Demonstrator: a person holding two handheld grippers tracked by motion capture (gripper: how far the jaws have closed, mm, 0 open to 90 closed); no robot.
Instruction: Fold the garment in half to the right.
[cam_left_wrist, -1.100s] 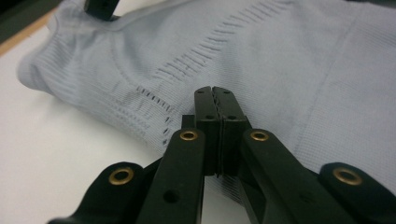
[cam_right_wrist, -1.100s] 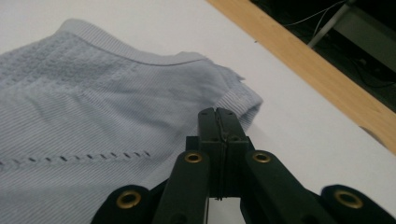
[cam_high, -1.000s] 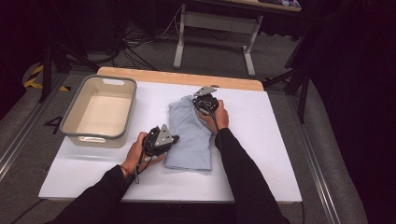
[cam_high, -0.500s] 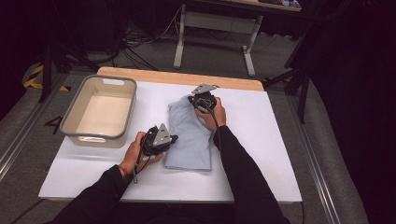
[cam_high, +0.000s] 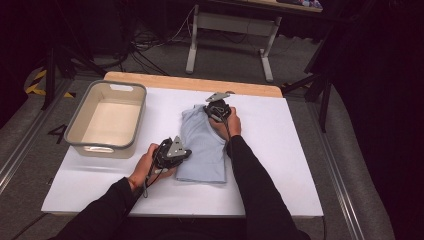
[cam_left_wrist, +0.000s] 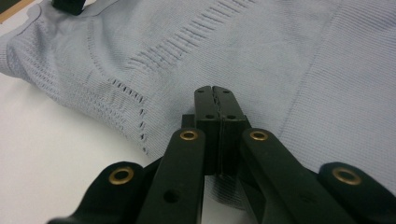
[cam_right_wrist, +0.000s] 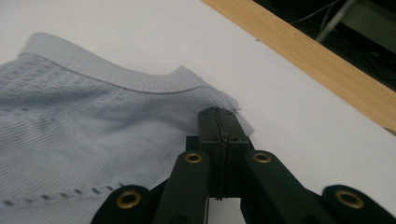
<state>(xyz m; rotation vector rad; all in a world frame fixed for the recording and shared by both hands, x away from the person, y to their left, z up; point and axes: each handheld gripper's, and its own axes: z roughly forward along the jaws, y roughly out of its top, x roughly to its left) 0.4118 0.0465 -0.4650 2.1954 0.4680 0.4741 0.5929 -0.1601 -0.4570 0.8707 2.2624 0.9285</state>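
- A pale blue knit sweater (cam_high: 202, 145), folded, lies flat in the middle of the white desk (cam_high: 280, 165), right of a beige bin (cam_high: 80, 120).
- The left hand-held gripper (cam_left_wrist: 216, 100) has its jaws pressed together on the sweater's near left edge, probably pinching fabric to lift it.
- The right hand-held gripper (cam_right_wrist: 219, 122) is clamped on the far corner by the ribbed collar (cam_right_wrist: 116, 74), likely to carry both ends together.

Both forearms, in black sleeves, come up from the near edge. The left hand (cam_high: 142, 170) grips the left gripper (cam_high: 181, 153), which points to the person's right with its grey plate on top; its jaws are pressed together. Farther off, the right hand (cam_high: 227, 127) holds the right gripper (cam_high: 214, 107) pointing away from the person, jaws likewise closed tight.
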